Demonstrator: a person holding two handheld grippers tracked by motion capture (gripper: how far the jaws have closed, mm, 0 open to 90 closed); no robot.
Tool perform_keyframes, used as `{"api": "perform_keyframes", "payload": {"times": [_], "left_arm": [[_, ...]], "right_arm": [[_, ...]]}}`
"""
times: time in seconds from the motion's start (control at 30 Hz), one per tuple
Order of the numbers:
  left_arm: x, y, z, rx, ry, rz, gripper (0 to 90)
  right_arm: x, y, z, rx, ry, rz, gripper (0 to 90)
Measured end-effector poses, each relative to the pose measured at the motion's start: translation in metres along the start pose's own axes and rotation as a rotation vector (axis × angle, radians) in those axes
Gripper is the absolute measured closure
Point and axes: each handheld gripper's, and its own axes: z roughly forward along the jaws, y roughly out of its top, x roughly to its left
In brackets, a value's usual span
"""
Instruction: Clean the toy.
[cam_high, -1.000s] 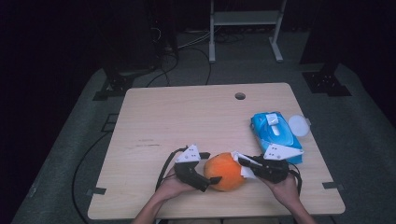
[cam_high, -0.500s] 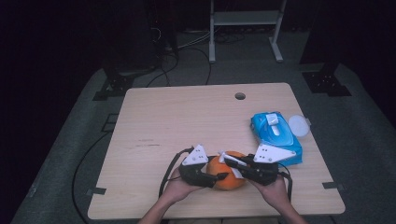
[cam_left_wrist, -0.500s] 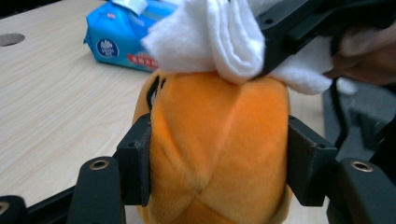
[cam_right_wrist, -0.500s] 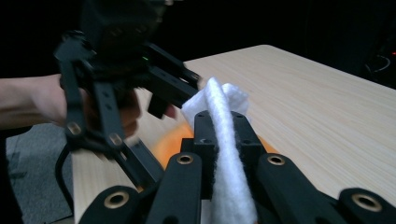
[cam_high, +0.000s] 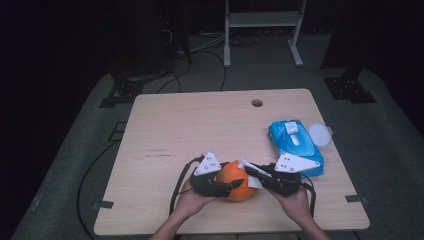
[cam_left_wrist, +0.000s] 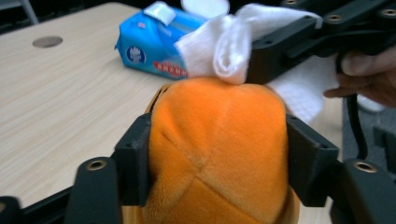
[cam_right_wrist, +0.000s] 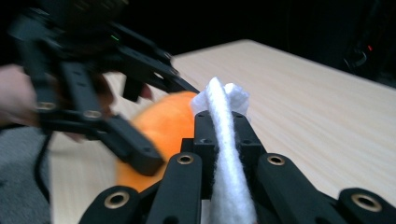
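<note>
Orange plush ball (cam_left_wrist: 217, 154); white wipe (cam_left_wrist: 224, 44); blue wipe pack (cam_high: 295, 147); black tools; pale wood table (cam_high: 200, 130).

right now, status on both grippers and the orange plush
Left gripper shut on orange plush, near table edge. Right gripper shut on white wipe, wipe touching plush top. Blue wipe pack sits beside the right hand, apart.

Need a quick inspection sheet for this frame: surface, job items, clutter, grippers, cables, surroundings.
Surface: light wood table, round hole near far edge.
Job's things: orange plush ball clamped at near edge; white wipe touching its top.
Clutter: blue wipes pack, flap open; white round lid beside it.
Grippers: left gripper shut on the ball; right gripper shut on the wipe.
Cables: black cable loops from left gripper; more on the floor.
Surroundings: dark room, grey floor, white metal frame behind table.
</note>
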Motion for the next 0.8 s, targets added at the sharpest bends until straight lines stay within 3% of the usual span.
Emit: {"api": "perform_keyframes", "payload": {"times": [0.1,0.2,0.23,0.3,0.37,0.4,0.47,0.63,0.7,0.8], "left_arm": [[0.000,-0.002,0.005,-0.011,-0.045,0.001,20.5],[0.007,-0.006,0.002,-0.027,-0.060,0.036,8.4],[0.012,-0.008,0.003,-0.019,-0.080,0.019,5.0],[0.019,-0.014,0.006,-0.005,-0.131,-0.022,3.1],[0.019,-0.017,0.009,-0.019,-0.156,-0.016,9.5],[0.017,-0.016,0.008,-0.021,-0.141,0.003,13.4],[0.016,-0.016,0.008,-0.024,-0.118,0.004,24.2],[0.008,-0.009,0.006,-0.029,-0.031,0.000,33.7],[0.004,-0.006,0.003,-0.043,0.020,0.022,36.7],[0.002,-0.001,-0.002,-0.060,0.012,0.015,37.9]], "right_arm": [[-0.010,-0.012,0.003,0.033,-0.013,0.038,82.7],[-0.018,-0.019,0.001,0.039,-0.026,0.069,82.7],[-0.019,-0.020,0.000,0.038,-0.032,0.075,82.7],[-0.021,-0.021,-0.002,0.040,-0.033,0.079,82.7],[-0.021,-0.021,-0.002,0.041,-0.032,0.079,82.7],[-0.021,-0.021,-0.002,0.041,-0.035,0.079,82.7],[-0.021,-0.020,-0.005,0.028,-0.039,0.081,82.7],[-0.007,-0.006,-0.005,-0.014,-0.024,0.032,82.6],[0.002,0.001,-0.005,-0.031,-0.001,0.003,82.6],[0.014,0.008,-0.003,-0.041,0.012,-0.051,82.7]]}}
